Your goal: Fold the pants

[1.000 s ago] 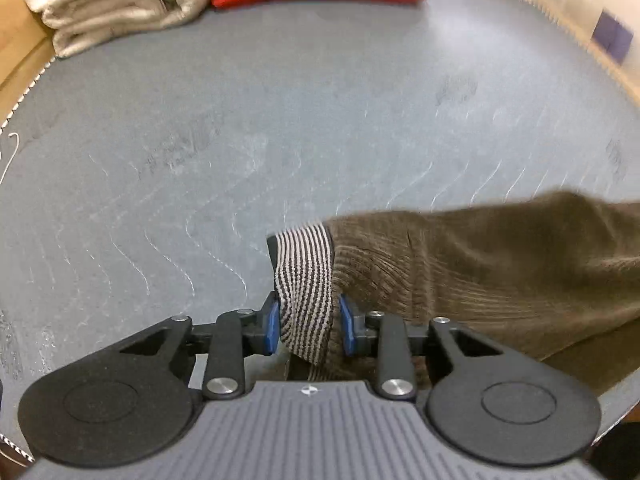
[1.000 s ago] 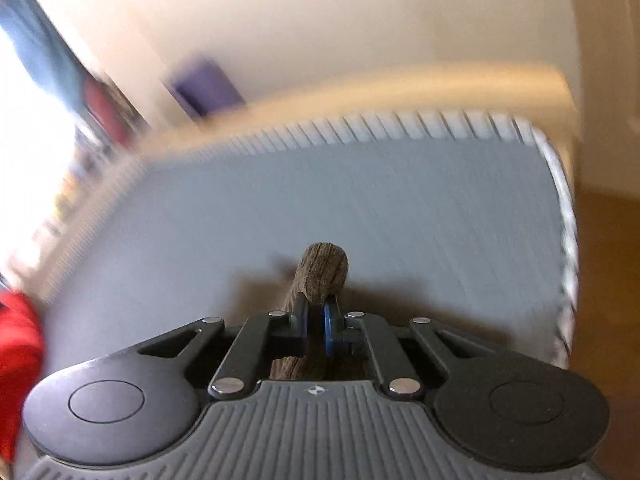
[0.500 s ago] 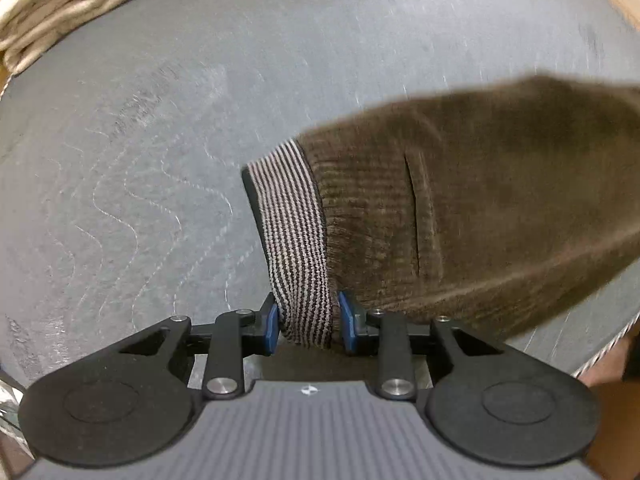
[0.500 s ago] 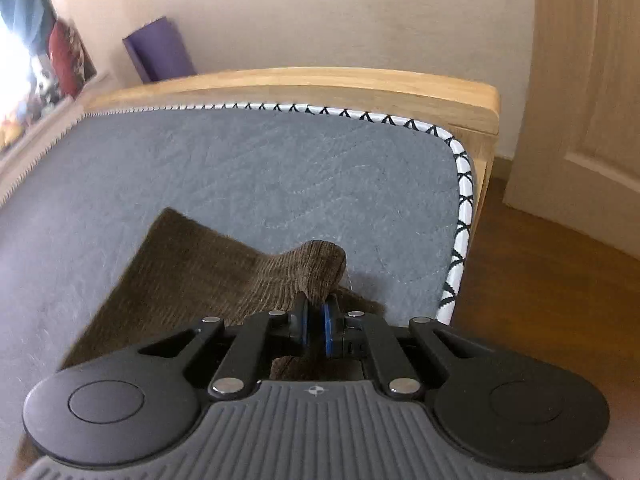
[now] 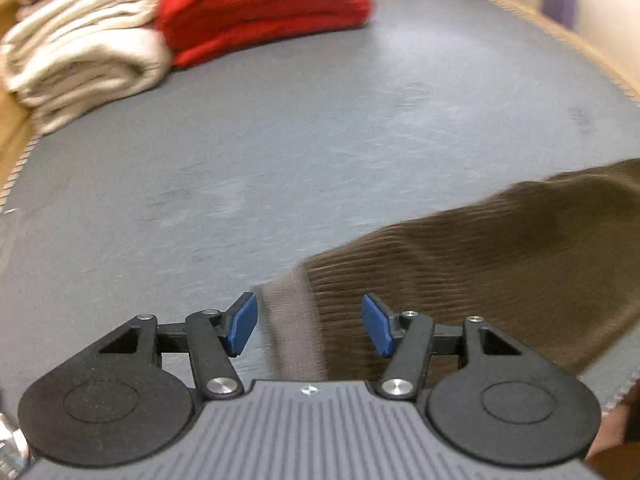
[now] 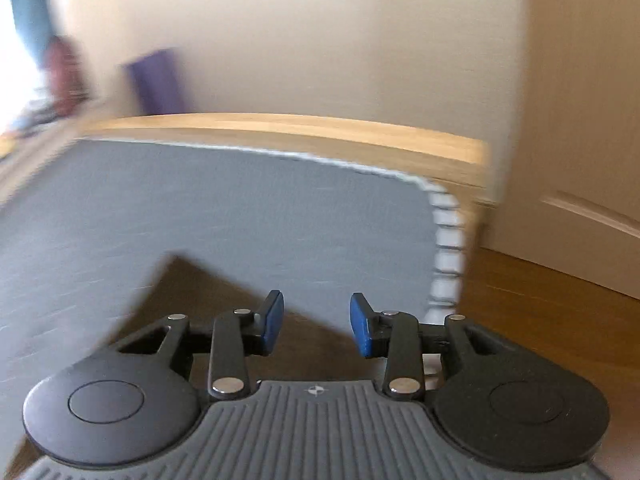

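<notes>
One pair of brown corduroy pants [image 5: 500, 264] lies on a grey quilted mat [image 5: 320, 128], its striped waistband [image 5: 292, 328] between the parting blue pads of the left gripper [image 5: 310, 326], neither pad touching the cloth. The right gripper [image 6: 316, 326] is also opening, its two pads clear of the brown fabric beneath them near the mat's corner. Two folded stacks sit at the far edge: one cream blanket [image 5: 80, 52] and one red blanket [image 5: 260, 8], side by side.

left gripper [image 5: 310, 322]: black linkage arms, blue pads, silver screws
right gripper [image 6: 316, 326]: same; ribbed grey body at 6 o'clock
</notes>
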The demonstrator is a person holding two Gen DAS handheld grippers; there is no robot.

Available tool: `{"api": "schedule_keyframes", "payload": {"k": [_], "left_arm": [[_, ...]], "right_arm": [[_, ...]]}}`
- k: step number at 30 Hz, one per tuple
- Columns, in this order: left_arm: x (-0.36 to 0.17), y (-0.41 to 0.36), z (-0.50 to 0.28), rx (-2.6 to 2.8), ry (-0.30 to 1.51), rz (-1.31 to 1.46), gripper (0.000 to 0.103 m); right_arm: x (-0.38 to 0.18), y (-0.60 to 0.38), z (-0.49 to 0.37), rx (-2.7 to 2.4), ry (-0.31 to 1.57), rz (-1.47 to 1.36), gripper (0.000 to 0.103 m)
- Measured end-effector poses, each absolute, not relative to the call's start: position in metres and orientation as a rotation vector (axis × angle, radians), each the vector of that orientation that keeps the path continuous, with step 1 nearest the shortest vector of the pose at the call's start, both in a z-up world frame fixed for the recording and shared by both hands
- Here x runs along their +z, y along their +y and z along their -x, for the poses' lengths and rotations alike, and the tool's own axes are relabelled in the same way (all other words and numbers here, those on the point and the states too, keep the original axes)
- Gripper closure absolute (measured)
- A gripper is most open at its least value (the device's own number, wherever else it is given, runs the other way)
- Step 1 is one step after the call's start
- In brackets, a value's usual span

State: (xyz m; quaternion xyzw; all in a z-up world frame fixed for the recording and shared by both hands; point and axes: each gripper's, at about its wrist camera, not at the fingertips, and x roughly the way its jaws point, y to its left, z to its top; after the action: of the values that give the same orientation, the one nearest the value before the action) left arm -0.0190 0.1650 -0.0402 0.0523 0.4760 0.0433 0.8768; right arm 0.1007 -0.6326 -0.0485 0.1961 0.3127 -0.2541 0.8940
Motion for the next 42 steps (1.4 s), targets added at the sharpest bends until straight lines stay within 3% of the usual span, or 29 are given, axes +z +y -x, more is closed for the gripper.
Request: {"api": "schedule_keyframes", "payload": {"k": [6, 9, 12, 20, 23, 26, 31, 33, 34, 35, 42], "left_arm": [[-0.086, 0.113, 0.022, -0.165, 1.156, -0.219, 0.040], [-0.138, 0.095, 0.029, -0.156, 1.373, -0.390, 0.040], [-0.140, 0.080, 0.036, -0.222, 1.390, -0.515, 0.038], [-0.079, 0.091, 0.003, -0.164, 1.176, -0.248, 0.038], [-0.073, 0.096, -0.013, -0.118, 1.159, -0.221, 0.038], [-0.070, 0.092, -0.019, -0.086, 1.149, -0.194, 0.038], [-0.068, 0.092, -0.034, -0.074, 1.151, -0.180, 0.038], [-0.073, 0.092, -0.042, -0.072, 1.156, -0.183, 0.038], [-0.074, 0.092, -0.045, -0.073, 1.158, -0.184, 0.038], [-0.075, 0.089, -0.047, -0.071, 1.155, -0.186, 0.038], [-0.079, 0.095, -0.066, -0.044, 1.130, -0.146, 0.038]], "right_arm": [[-0.085, -0.587, -0.130, -0.120, 0.901, -0.380, 0.061], [-0.115, -0.573, -0.135, -0.099, 1.116, -0.309, 0.061], [-0.107, -0.558, -0.134, -0.109, 1.111, -0.215, 0.061], [-0.076, -0.556, -0.157, -0.192, 0.852, -0.403, 0.054], [-0.079, -0.555, -0.176, -0.224, 0.837, -0.483, 0.051], [-0.096, -0.555, -0.201, -0.294, 0.845, -0.587, 0.039], [-0.117, -0.541, -0.244, -0.365, 0.877, -0.599, 0.040], [-0.118, -0.535, -0.258, -0.460, 0.885, -0.514, 0.057], [-0.116, -0.534, -0.261, -0.502, 0.868, -0.480, 0.090], [-0.113, -0.534, -0.264, -0.524, 0.856, -0.463, 0.097], [-0.117, -0.541, -0.267, -0.562, 0.737, -0.512, 0.098]]}}
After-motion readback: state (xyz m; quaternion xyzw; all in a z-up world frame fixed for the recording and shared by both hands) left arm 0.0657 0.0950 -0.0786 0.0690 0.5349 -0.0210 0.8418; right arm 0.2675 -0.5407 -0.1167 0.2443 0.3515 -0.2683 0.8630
